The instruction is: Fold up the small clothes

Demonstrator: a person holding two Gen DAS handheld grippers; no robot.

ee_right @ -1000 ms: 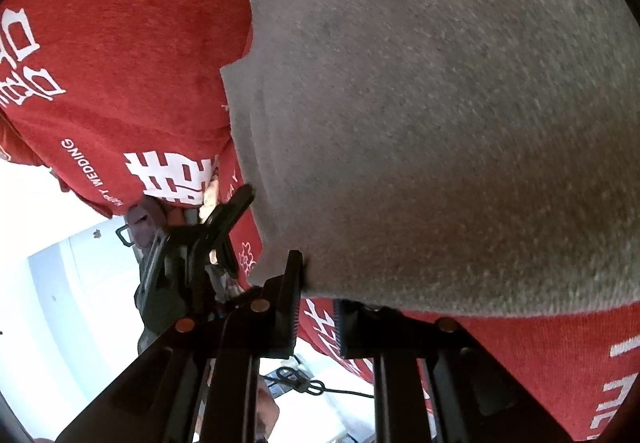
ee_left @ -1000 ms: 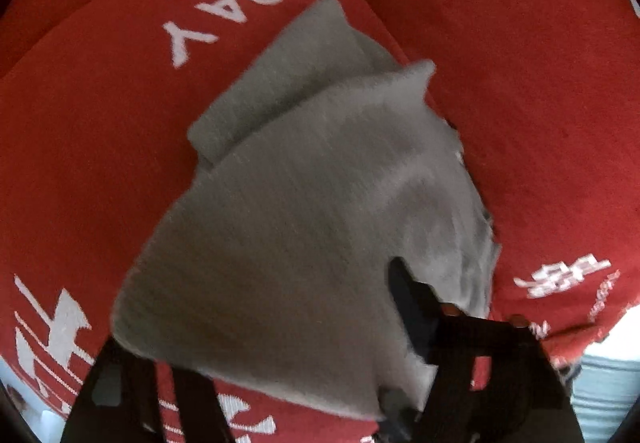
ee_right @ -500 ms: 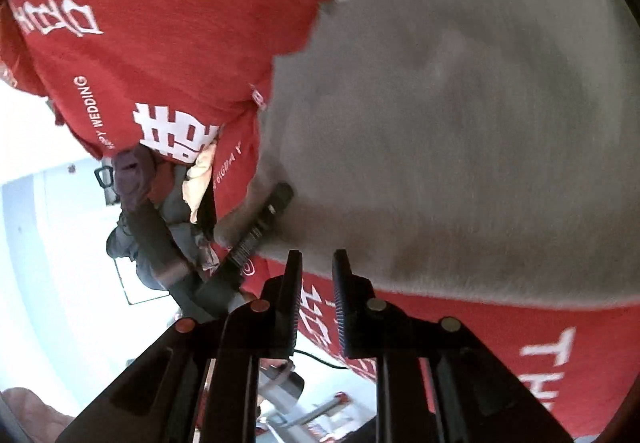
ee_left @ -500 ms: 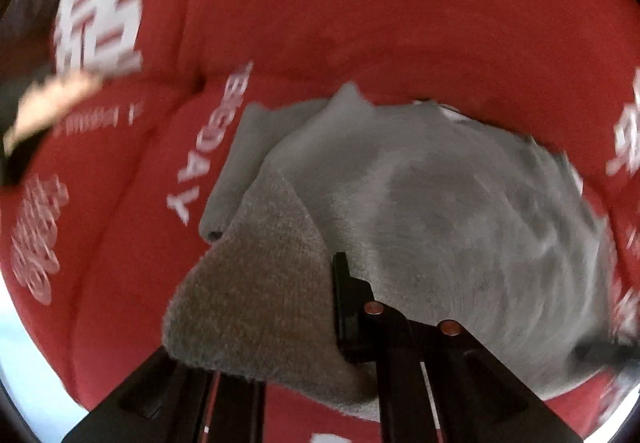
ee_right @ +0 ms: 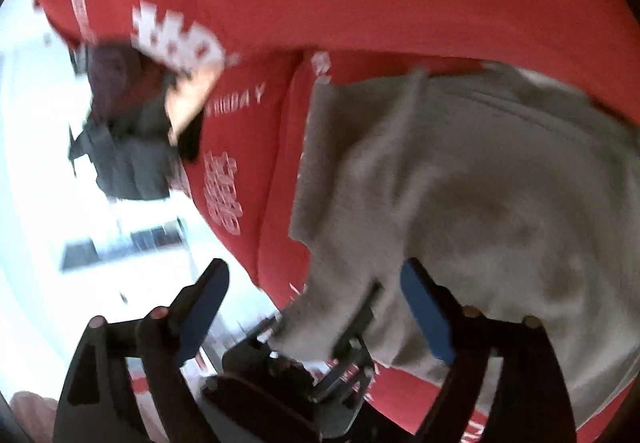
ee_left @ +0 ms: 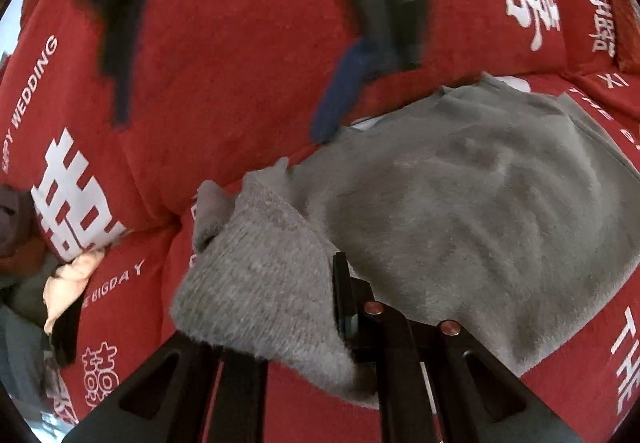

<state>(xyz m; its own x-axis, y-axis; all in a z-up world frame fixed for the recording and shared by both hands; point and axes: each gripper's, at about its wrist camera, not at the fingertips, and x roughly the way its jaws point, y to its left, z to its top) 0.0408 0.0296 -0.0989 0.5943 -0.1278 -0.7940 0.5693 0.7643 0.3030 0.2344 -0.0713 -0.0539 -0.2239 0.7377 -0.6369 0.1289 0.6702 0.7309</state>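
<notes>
the left gripper (ee_left: 316,323) is pinching the grey garment's (ee_left: 480,211) turned-over edge while the right gripper (ee_right: 316,307) is opening wide off it on the red bedspread (ee_left: 224,75), folding looking barely begun.

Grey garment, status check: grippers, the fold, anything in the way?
Left gripper shut on grey garment edge, lifted. Right gripper opening, clear of cloth. Garment on red blanket; nothing blocking.
</notes>
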